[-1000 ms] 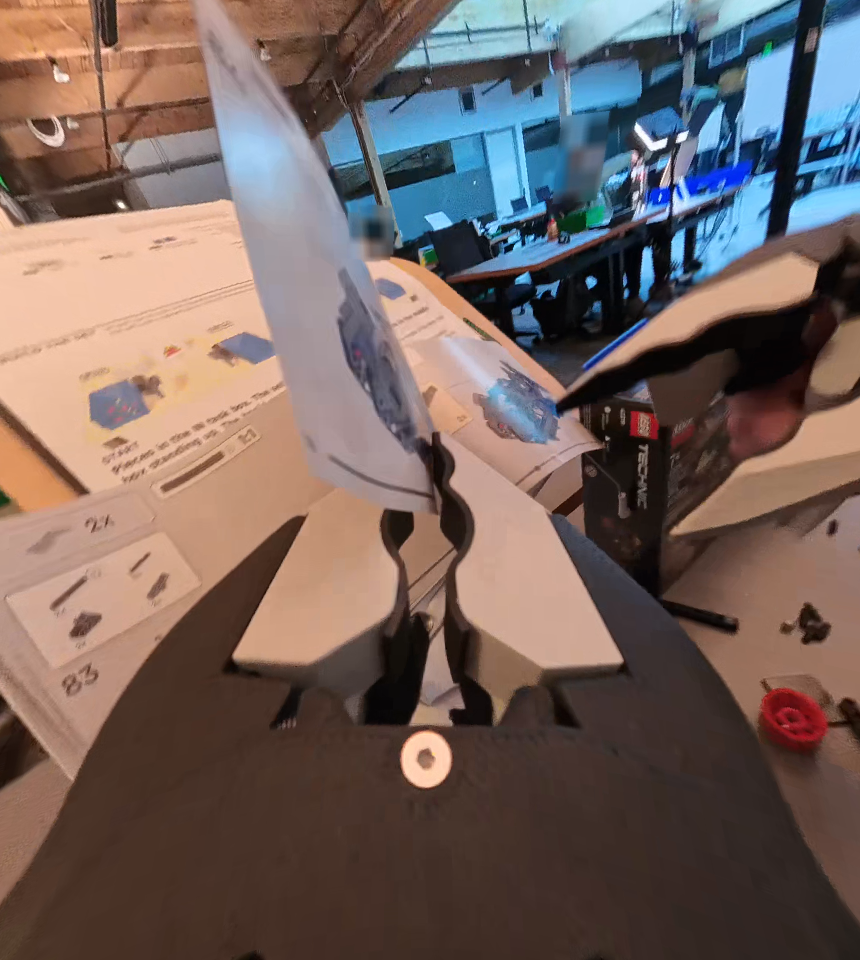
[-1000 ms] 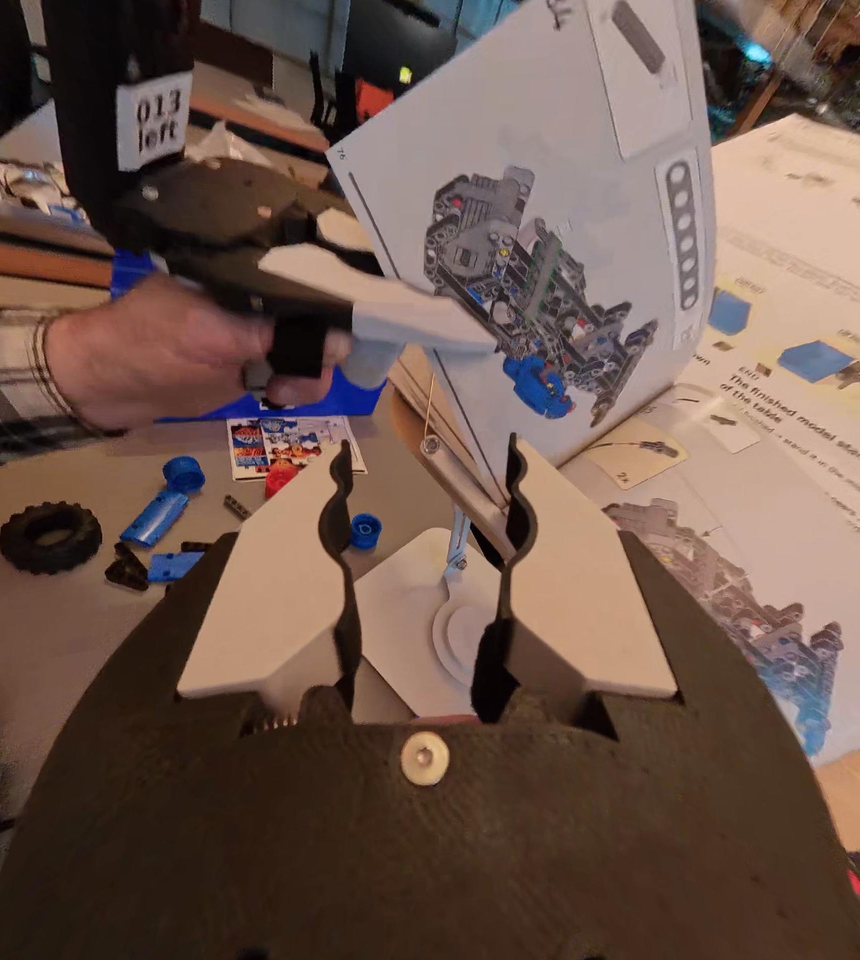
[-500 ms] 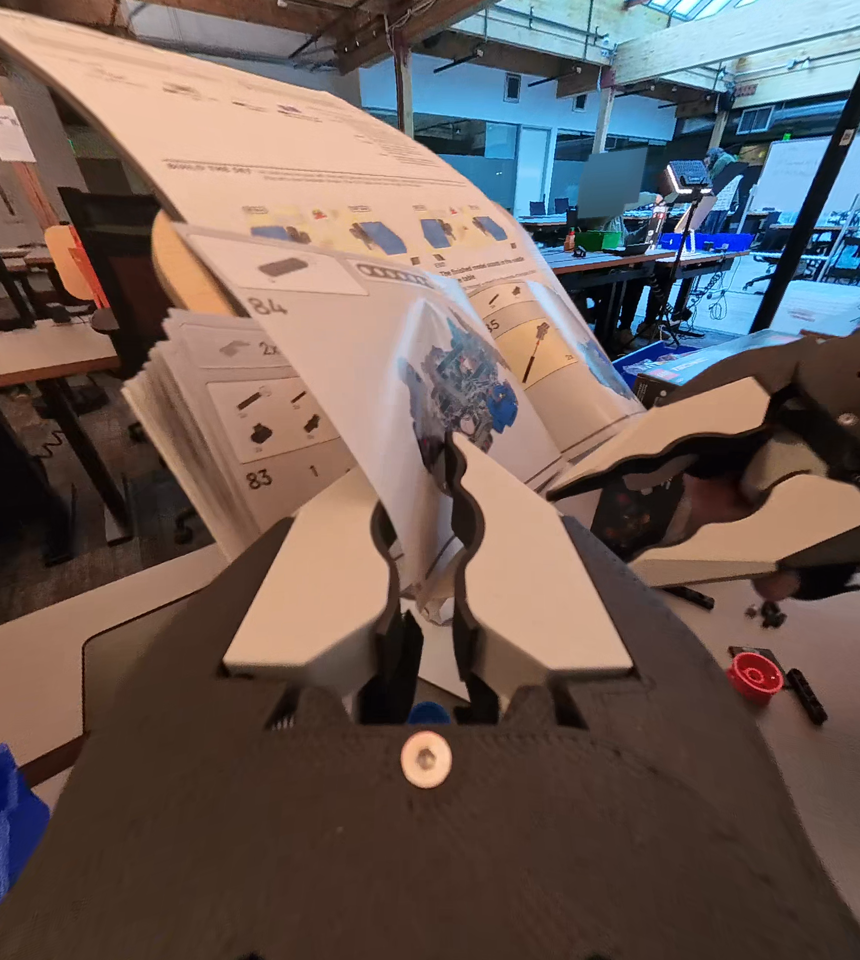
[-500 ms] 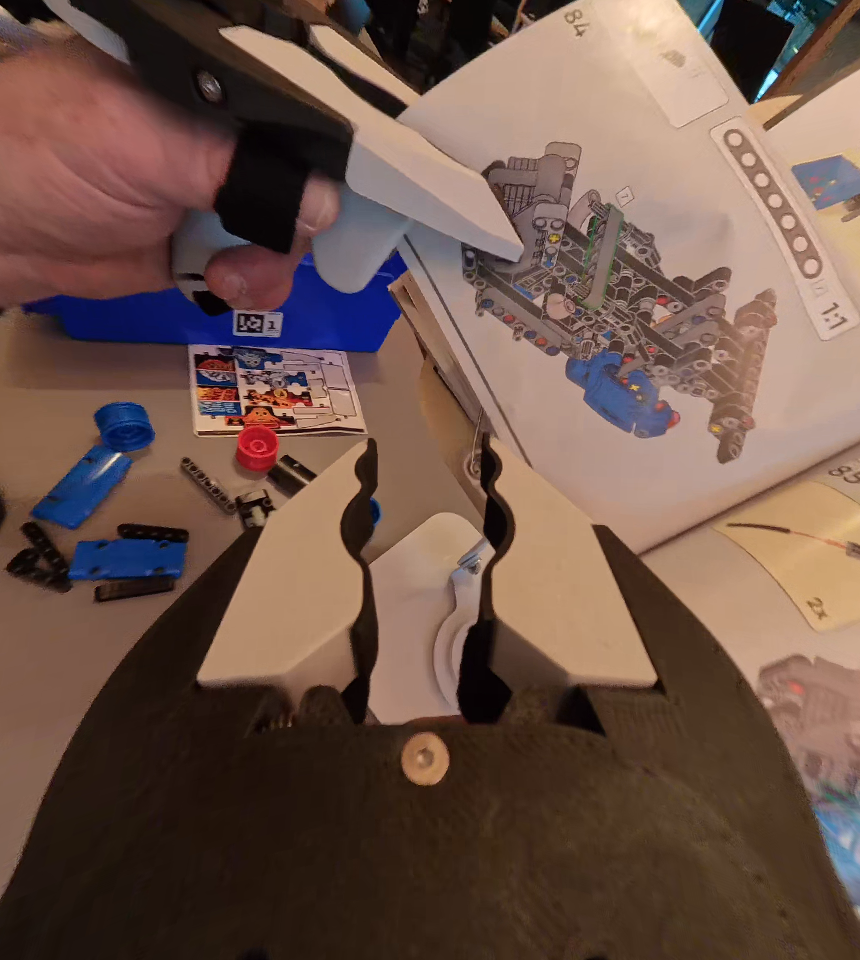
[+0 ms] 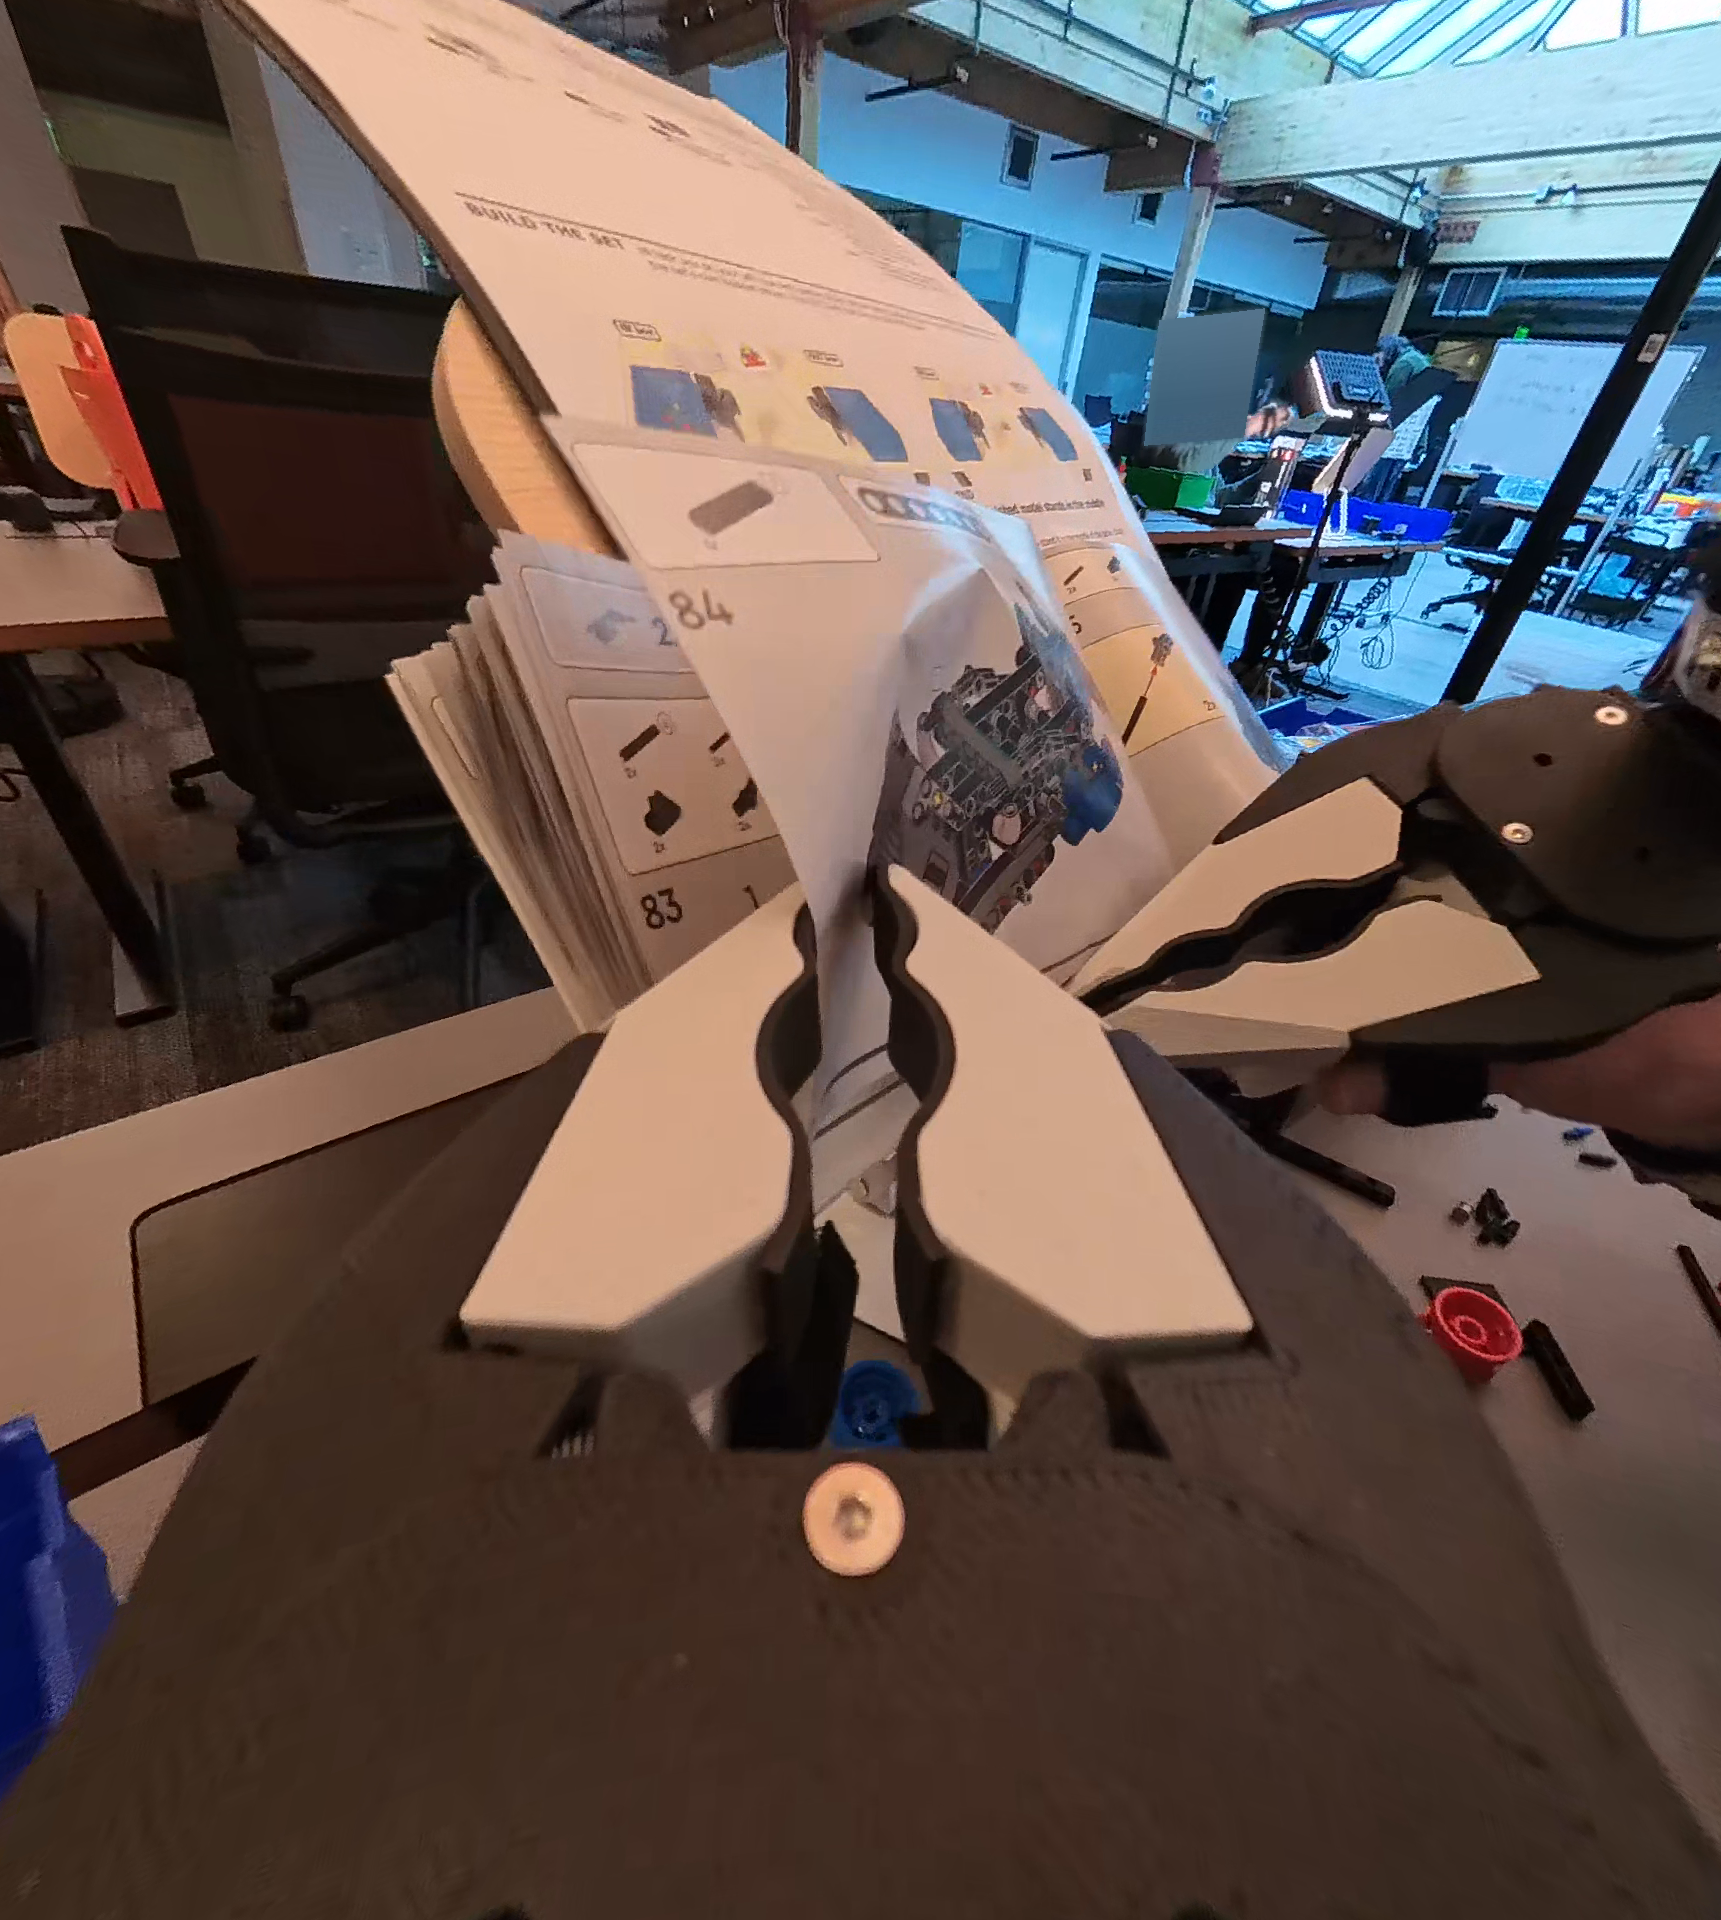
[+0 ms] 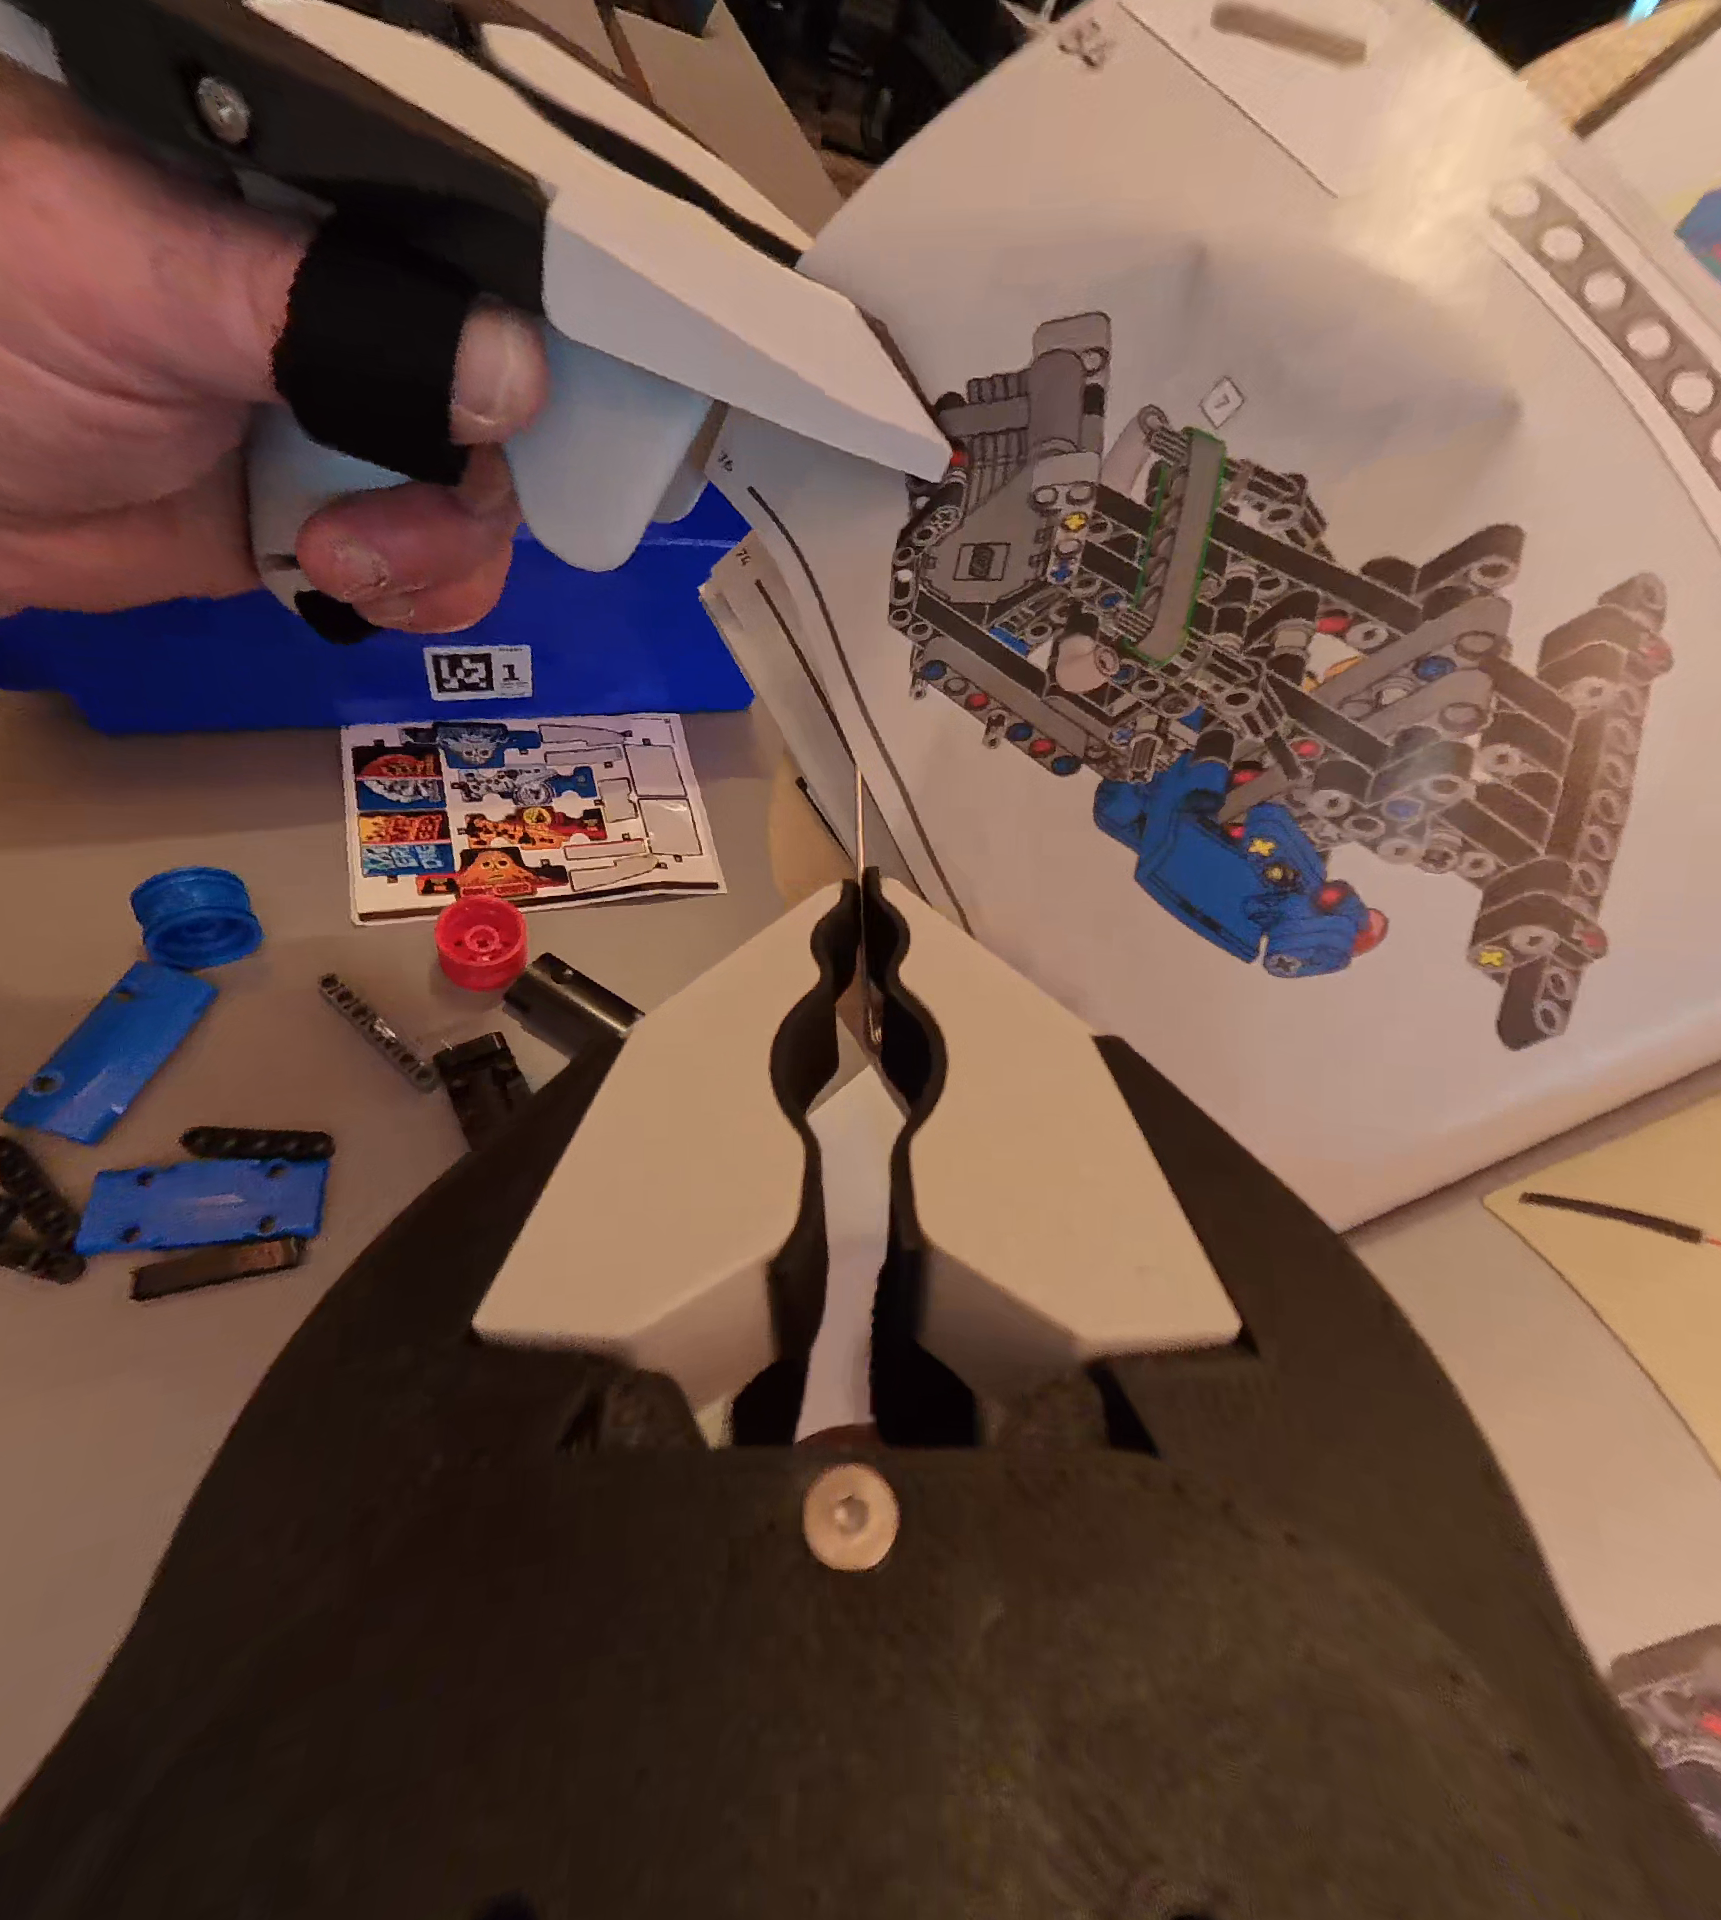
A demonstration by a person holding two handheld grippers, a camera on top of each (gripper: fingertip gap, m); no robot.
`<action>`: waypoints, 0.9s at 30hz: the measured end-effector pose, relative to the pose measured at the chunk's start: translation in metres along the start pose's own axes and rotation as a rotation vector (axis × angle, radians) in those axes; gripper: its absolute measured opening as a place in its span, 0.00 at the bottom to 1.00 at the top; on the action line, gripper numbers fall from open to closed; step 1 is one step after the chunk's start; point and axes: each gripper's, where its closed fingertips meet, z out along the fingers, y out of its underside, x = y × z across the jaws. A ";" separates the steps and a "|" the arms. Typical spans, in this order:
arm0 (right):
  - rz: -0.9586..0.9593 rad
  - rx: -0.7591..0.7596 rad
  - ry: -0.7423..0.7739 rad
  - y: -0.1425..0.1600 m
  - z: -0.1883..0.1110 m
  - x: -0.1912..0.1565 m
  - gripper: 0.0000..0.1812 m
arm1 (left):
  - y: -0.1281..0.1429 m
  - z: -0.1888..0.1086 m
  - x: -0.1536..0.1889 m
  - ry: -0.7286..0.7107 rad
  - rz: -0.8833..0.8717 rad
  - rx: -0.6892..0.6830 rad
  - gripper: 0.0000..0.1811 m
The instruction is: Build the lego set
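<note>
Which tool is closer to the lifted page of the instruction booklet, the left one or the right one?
Left. The left tool has the lifted page between its fingers. The right tool is off to the side, low near the page's bottom edge.

Right gripper [image 6: 861,914] fingers closed in (nearly touching).

The left wrist view looks from just above the desk [image 5: 25,1164], facing up and forward along its fingers [image 5: 679,1143], very near the instruction booklet [image 5: 835,665], with a workshop hall far behind. The right wrist view looks steeply down over its fingers [image 6: 1032,1122] at the desk [image 6: 212,810] from close by. Both views share the booklet [image 6: 1251,312]'s lifted page, and each shows the other gripper.
</note>
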 end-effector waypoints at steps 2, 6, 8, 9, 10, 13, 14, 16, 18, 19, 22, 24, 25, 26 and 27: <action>-0.060 -0.001 0.006 0.000 0.000 -0.001 0.00 | 0.001 0.001 -0.002 0.001 -0.012 -0.003 0.02; -0.144 0.000 -0.009 0.002 0.000 -0.003 0.00 | 0.007 0.003 -0.006 0.000 -0.039 -0.016 0.02; -0.171 0.002 -0.015 0.002 0.000 -0.003 0.00 | 0.010 0.004 -0.008 0.003 -0.056 -0.018 0.03; -0.175 0.001 -0.023 0.002 0.000 -0.004 0.00 | 0.010 0.005 -0.009 0.003 -0.063 -0.019 0.03; -0.180 0.000 -0.027 0.002 0.000 -0.004 0.00 | 0.011 0.005 -0.010 0.003 -0.068 -0.019 0.04; -0.206 0.017 -0.036 0.003 0.000 -0.006 0.00 | 0.013 0.007 -0.013 0.009 -0.093 -0.017 0.03; -0.205 0.023 -0.038 0.003 0.000 -0.005 0.00 | 0.013 0.007 -0.013 0.017 -0.106 -0.014 0.03; -0.212 0.026 -0.041 0.003 0.000 -0.006 0.00 | 0.012 0.008 -0.013 0.024 -0.116 -0.012 0.03; -0.197 0.047 -0.036 0.002 -0.001 -0.005 0.00 | 0.012 0.008 -0.013 0.026 -0.120 -0.014 0.03; -0.187 0.063 -0.031 0.001 -0.001 -0.005 0.00 | 0.013 0.008 -0.013 0.026 -0.120 -0.017 0.03; -0.115 0.114 -0.013 -0.001 -0.002 -0.002 0.00 | 0.015 0.006 -0.012 0.035 -0.140 -0.014 0.03; -0.088 0.128 0.003 -0.001 -0.002 -0.001 0.00 | 0.017 0.004 -0.012 0.041 -0.152 -0.011 0.03; -0.072 0.138 0.010 -0.002 -0.002 0.000 0.00 | 0.018 0.003 -0.012 0.042 -0.158 -0.010 0.02; -0.057 0.147 0.013 -0.002 -0.002 0.000 0.00 | 0.019 0.002 -0.012 0.044 -0.165 -0.009 0.02; -0.039 0.154 0.018 -0.003 -0.002 0.001 0.00 | 0.020 0.001 -0.012 0.046 -0.174 -0.007 0.02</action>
